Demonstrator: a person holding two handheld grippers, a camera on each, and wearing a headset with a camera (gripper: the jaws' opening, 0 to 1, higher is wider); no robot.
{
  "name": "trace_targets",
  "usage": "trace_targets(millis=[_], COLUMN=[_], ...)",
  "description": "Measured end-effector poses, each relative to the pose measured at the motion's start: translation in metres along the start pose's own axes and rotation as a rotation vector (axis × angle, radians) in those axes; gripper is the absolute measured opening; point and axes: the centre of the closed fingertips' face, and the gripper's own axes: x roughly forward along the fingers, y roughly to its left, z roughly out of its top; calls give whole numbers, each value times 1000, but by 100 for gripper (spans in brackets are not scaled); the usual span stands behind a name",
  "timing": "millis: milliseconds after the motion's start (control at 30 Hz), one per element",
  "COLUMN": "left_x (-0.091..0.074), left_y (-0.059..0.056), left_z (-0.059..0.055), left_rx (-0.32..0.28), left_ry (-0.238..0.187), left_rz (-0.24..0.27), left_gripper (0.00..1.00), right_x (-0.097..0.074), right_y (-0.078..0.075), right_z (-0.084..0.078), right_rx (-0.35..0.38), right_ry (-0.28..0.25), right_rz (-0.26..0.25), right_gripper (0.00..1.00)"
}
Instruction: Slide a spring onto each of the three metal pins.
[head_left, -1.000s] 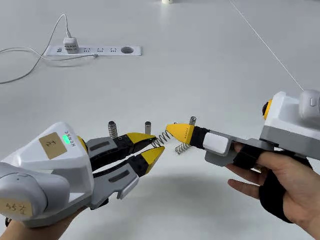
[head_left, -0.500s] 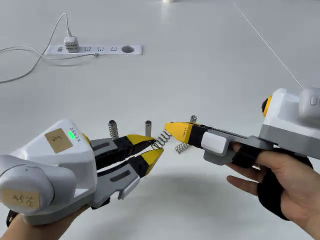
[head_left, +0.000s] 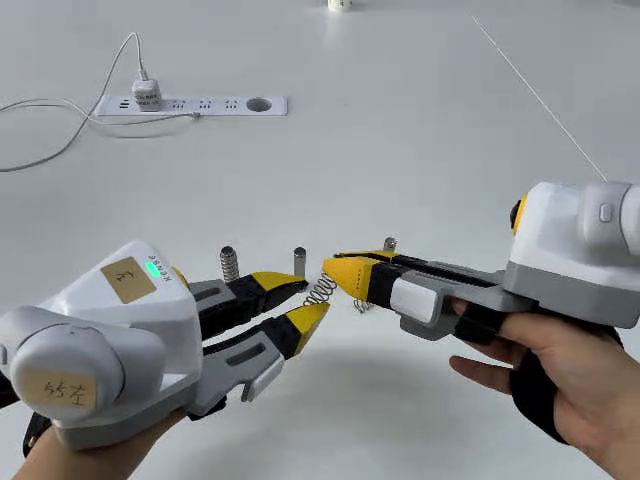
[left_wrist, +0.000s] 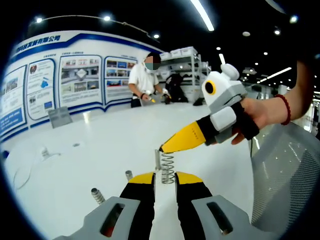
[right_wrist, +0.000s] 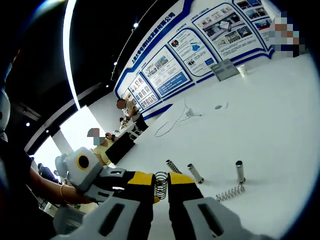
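Three metal pins (head_left: 299, 260) in all. Three springs (head_left: 320, 289) too: one on a pin, one between the two tips, one loose on the table (head_left: 420, 150). Two grippers: left gripper (head_left: 314, 299), right gripper (head_left: 332, 268). One power strip (head_left: 190, 103), with one plug (head_left: 147, 95) in it.

spring (head_left: 320, 289) — shiny metal, table (head_left: 420, 150) — matt white

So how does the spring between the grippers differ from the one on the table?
The held spring is up off the table, spanning the tips of the left gripper and right gripper; the loose spring lies on its side on the table, touched by nothing. The held spring slants upward between them; the loose spring lies flat. Both are metal coils, neither on a pin.
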Motion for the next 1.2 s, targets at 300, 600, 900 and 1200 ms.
trace_targets(millis=[300, 600, 900, 1200], left_x=[-1, -4, -7, -8], left_y=[0, 4, 8, 13], left_z=[-5, -12, -17, -27], left_rx=[-4, -1, -19, -22], left_ry=[25, 61, 79, 115], left_rz=[3, 24, 47, 71], left_gripper=[18, 22, 27, 29], right_x=[2, 9, 20, 32], right_y=[1, 0, -4, -17], right_z=[3, 12, 16, 23], right_rx=[-65, -178, -279, -323], right_ry=[4, 15, 33, 23], right_rz=[-12, -42, -63, -117], right_gripper=[11, 11, 11, 11])
